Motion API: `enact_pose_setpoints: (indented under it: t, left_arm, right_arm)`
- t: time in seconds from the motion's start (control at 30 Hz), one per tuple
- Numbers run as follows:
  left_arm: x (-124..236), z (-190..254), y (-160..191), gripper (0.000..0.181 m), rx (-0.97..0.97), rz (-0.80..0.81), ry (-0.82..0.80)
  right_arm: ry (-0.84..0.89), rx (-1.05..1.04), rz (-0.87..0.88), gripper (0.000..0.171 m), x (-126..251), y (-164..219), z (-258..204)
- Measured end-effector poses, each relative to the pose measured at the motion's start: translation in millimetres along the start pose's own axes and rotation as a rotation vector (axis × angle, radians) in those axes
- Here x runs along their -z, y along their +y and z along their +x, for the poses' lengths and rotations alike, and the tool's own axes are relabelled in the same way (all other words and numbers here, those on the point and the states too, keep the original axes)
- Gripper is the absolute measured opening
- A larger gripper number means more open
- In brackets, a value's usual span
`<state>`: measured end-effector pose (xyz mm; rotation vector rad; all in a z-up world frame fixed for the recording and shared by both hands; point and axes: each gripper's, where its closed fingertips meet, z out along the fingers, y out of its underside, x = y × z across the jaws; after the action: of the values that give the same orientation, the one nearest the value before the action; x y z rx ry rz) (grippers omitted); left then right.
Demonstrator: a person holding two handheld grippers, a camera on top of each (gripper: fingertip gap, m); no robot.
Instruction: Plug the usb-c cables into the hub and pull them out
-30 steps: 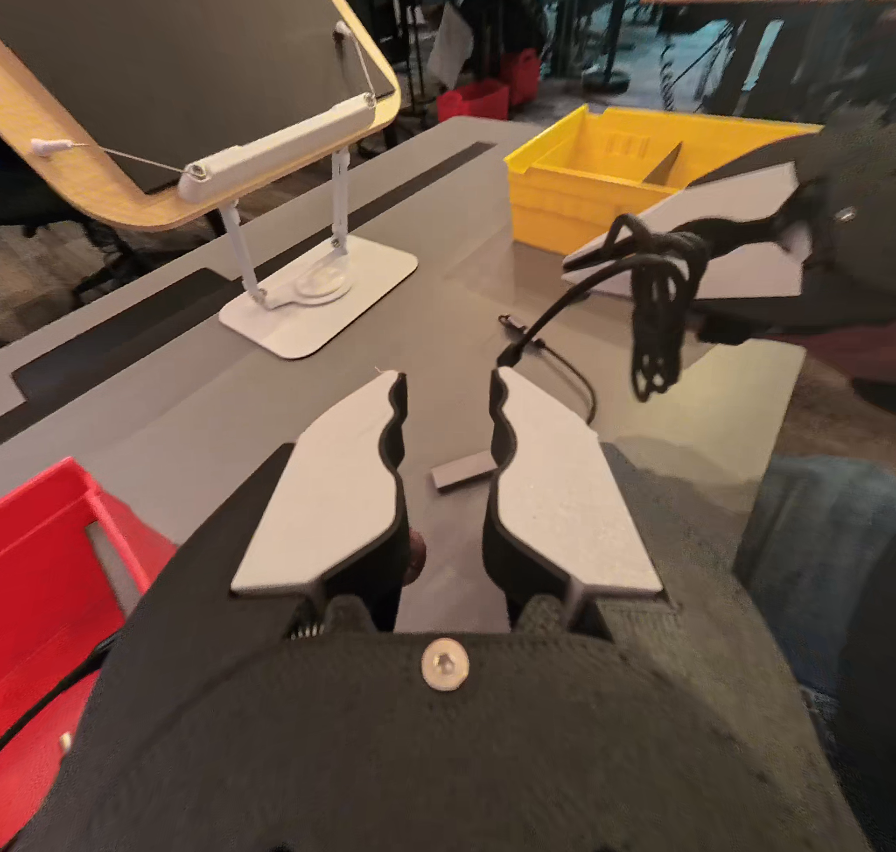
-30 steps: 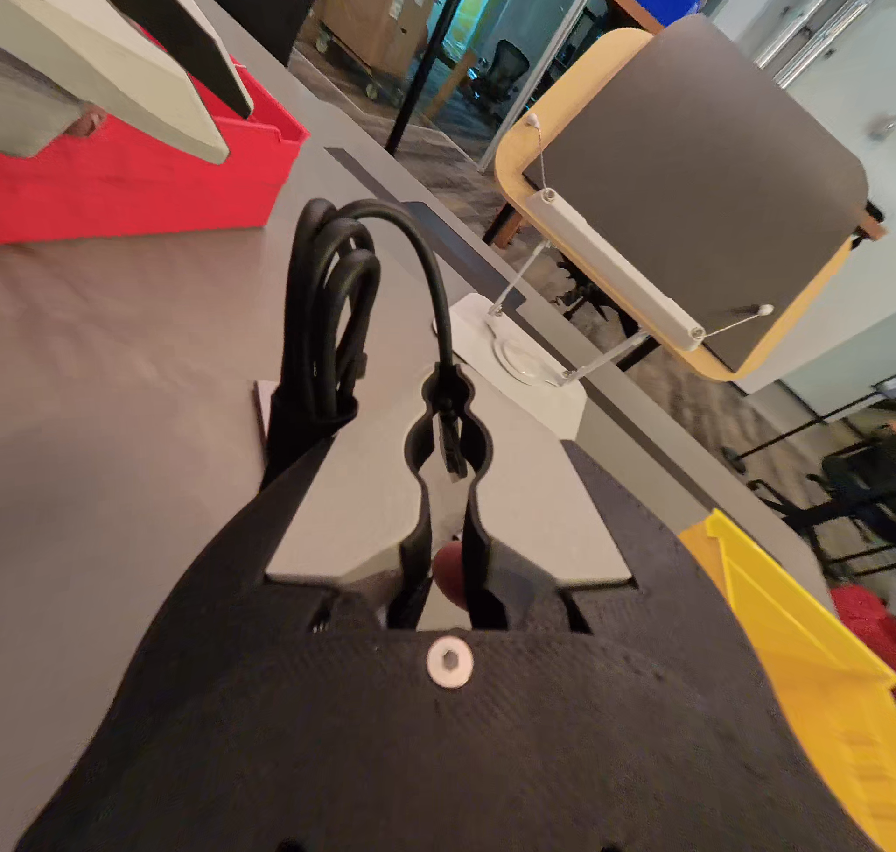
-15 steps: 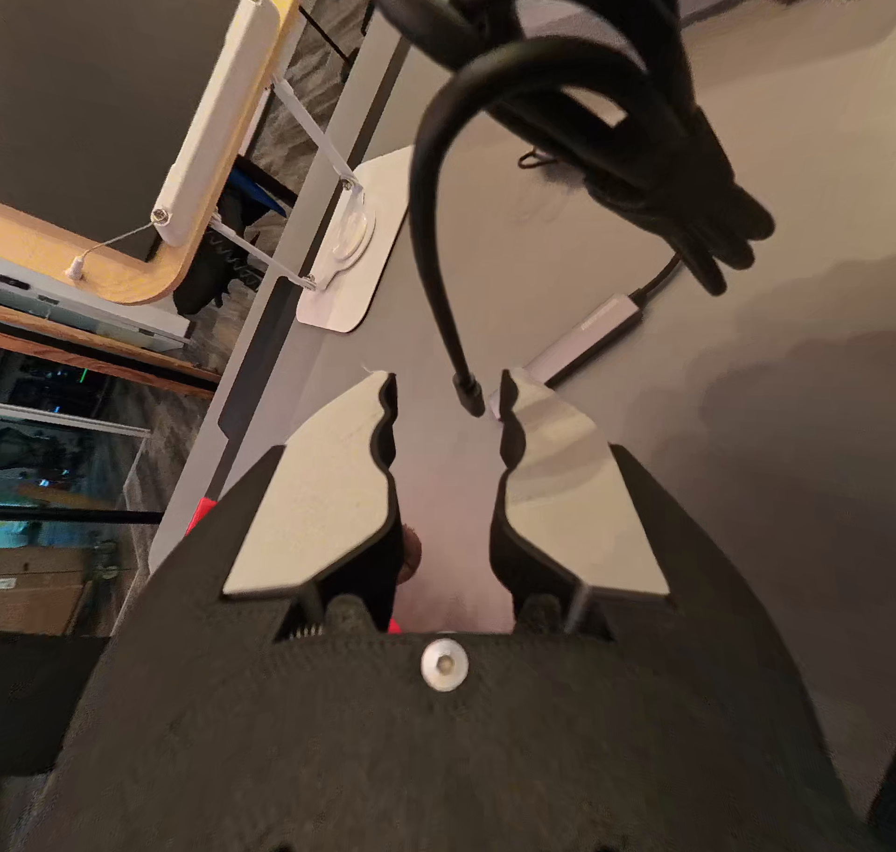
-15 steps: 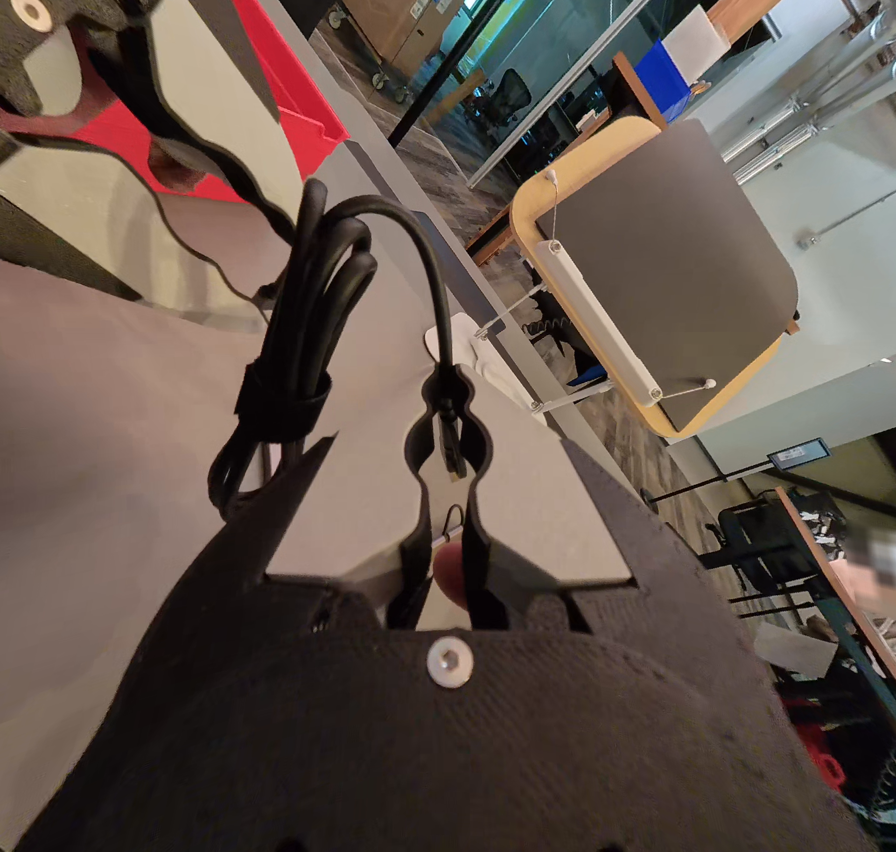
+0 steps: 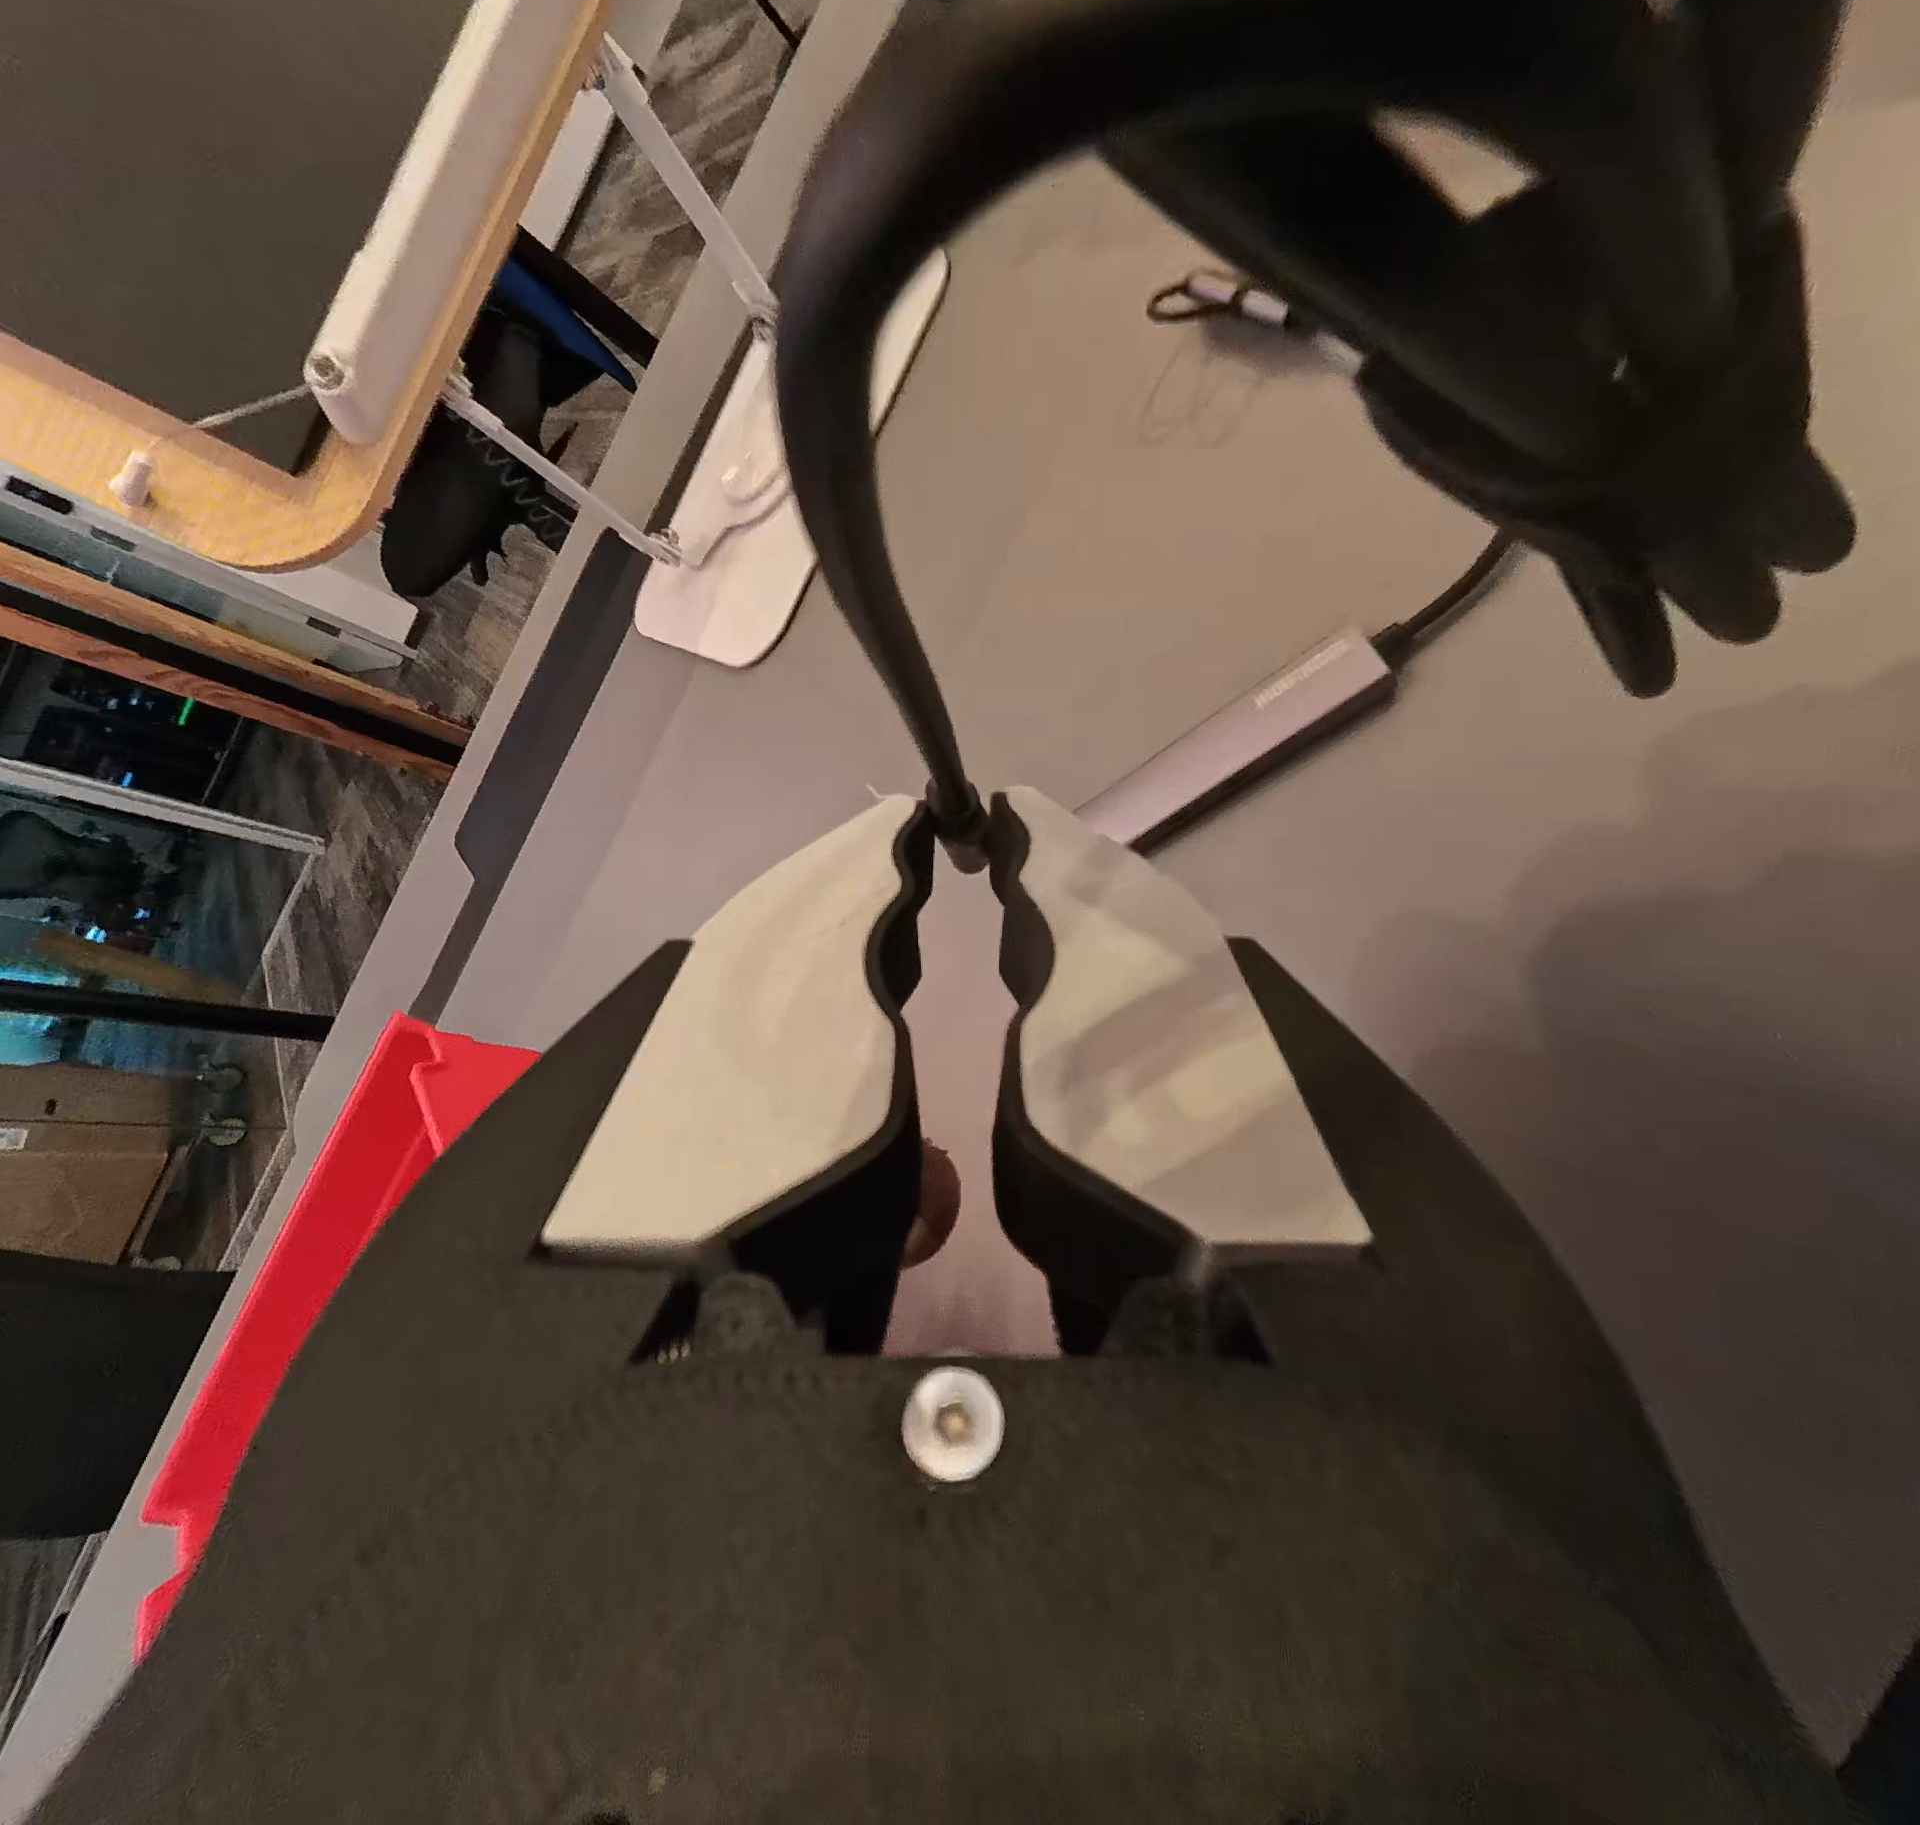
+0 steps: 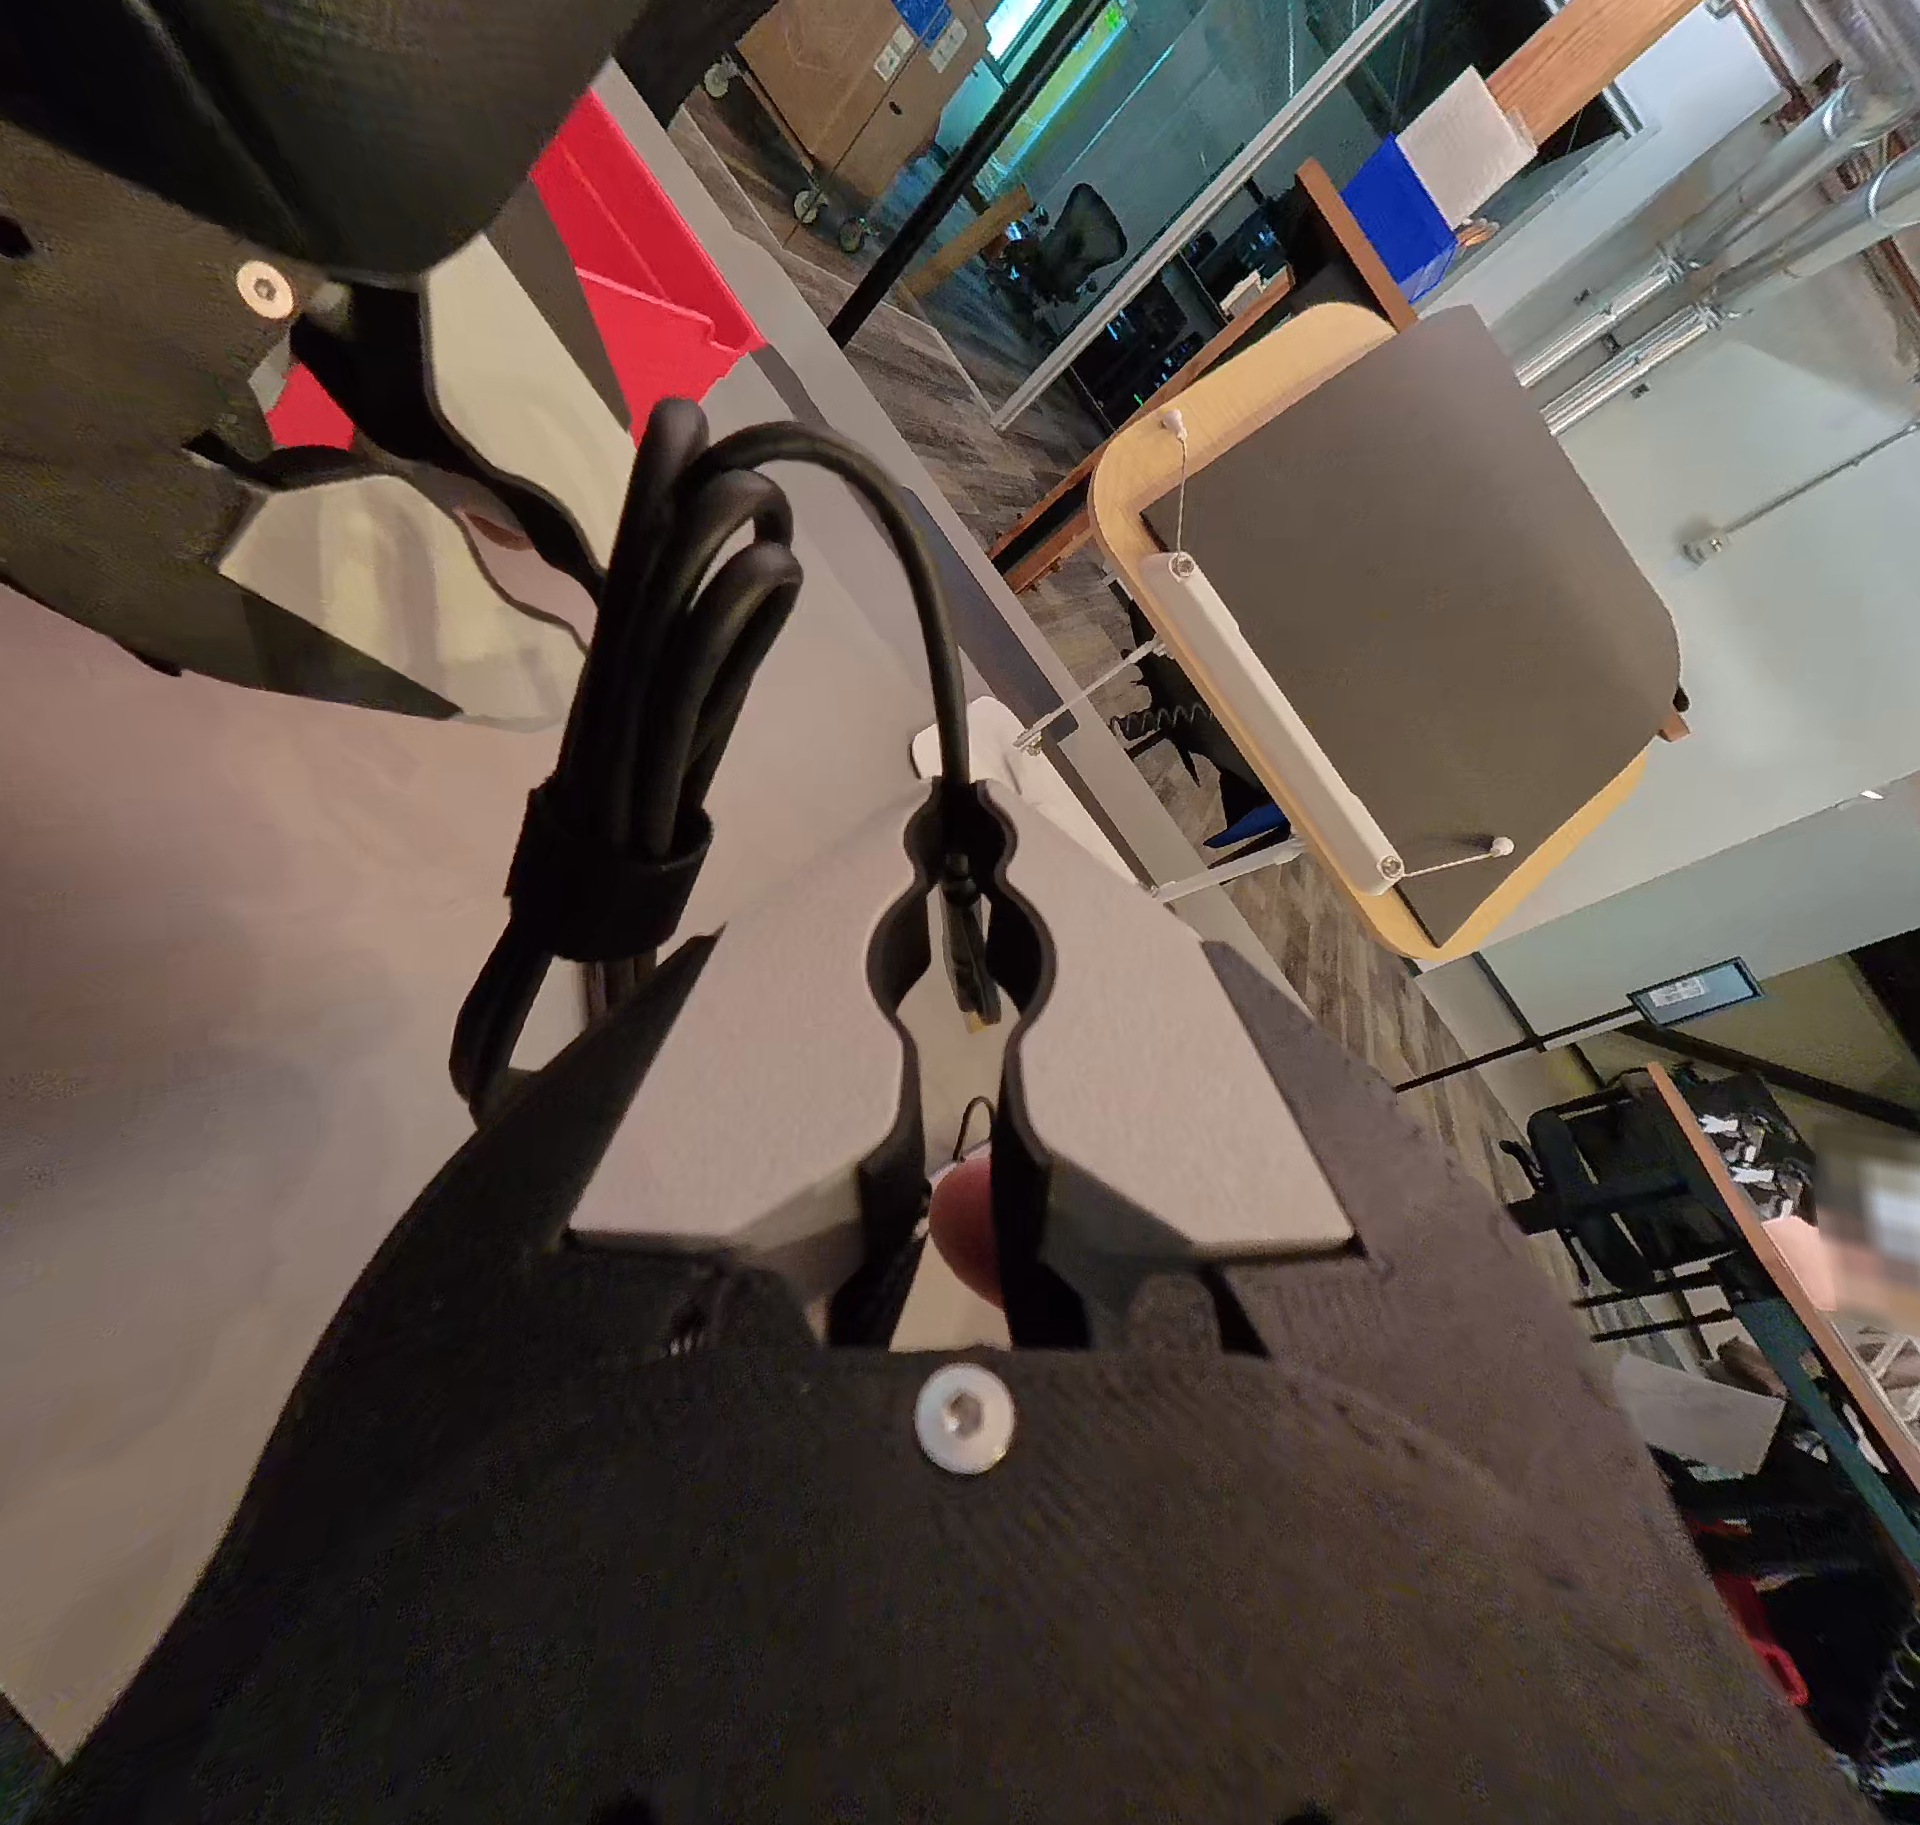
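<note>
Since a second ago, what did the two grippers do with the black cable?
The left gripper tipped over toward the raised cable and closed on one end; a second ago it was open above the table. The right gripper stayed shut on the other end, with the strapped coil hanging beside it. The hub still lies on the table.

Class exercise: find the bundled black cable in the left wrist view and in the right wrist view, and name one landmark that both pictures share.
Left wrist view: the black cable arcs from the blurred bundle at top right down into the left gripper.
Right wrist view: its strapped coil sits left of centre, one end in the right gripper.
Shared landmark: the red bin.
</note>
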<state>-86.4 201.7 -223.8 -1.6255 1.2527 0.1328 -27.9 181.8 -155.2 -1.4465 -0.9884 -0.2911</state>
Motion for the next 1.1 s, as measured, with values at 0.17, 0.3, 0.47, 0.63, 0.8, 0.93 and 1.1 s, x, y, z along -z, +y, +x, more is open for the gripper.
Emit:
enact_pose_setpoints:
  t: [0.17, 0.3, 0.47, 0.63, 0.8, 0.93, 1.1]
  left_arm:
    - [3.9, -11.9, -6.9, 0.008, 0.023, 0.05, -0.06]
    - [11.4, -25.8, -14.0, 0.008, 0.046, 0.134, -0.076]
    - [18.7, -32.6, -19.2, 0.007, -0.006, 0.215, -0.032]
    - [30.8, -32.8, -30.9, 0.007, -0.139, 0.288, -0.008]
    - [37.6, -26.9, -44.8, 0.007, -0.254, 0.323, 0.055]
    - [42.0, -19.6, -57.4, 0.007, -0.329, 0.345, 0.11]
    - [39.9, -5.5, -61.5, 0.007, -0.428, 0.31, 0.159]
  right_arm:
    - [-0.029, -0.02, 0.03, 0.0, 2.8, -5.7, -6.6]
    - [-0.188, -0.121, 0.081, 0.006, 3.0, -10.3, -29.3]
    - [-0.377, -0.366, 0.151, 0.037, 7.0, -18.0, -39.2]
    - [-0.379, -0.348, 0.244, 0.027, 13.9, -26.8, -20.5]
    - [-0.335, -0.019, 0.319, 0.021, 21.4, -46.7, -18.4]
    - [-0.281, 0.205, 0.311, 0.017, 16.8, -50.6, -22.9]
    - [-0.25, 0.359, 0.298, 0.001, 11.4, -50.9, -32.9]
